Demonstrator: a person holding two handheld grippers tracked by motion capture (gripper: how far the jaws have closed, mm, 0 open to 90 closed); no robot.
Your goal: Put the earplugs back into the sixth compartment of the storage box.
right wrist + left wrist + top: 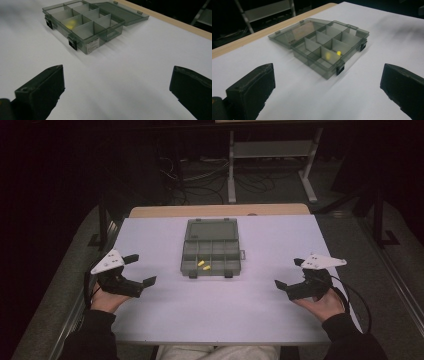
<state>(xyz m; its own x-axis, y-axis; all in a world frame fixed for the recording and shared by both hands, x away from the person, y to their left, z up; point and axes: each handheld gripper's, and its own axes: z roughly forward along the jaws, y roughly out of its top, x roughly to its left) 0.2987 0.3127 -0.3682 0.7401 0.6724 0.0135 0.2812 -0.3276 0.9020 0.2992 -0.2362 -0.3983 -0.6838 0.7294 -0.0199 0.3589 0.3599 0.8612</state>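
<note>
A smoky grey compartment box (185, 256) sits open at the middle of the white table, its lid (211, 230) lying flat behind it. Two small yellow pieces (203, 265) lie in a front middle compartment. My left gripper (141, 269) rests open at the table's left, empty, well left of the box. My right gripper (289, 273) rests open at the right, also empty. In the left gripper view the box (322, 68) lies ahead of the spread jaws of the left gripper (328, 80), with a yellow piece (339, 53) inside. In the right gripper view the box (92, 43) lies beyond the right gripper (117, 80).
The white table top (220, 310) ends in a wooden strip (220, 210) at the back. Beyond it on the dark floor stand a metal frame (270, 150) and loose cables (200, 175). A person's hands and dark sleeves come in from the bottom.
</note>
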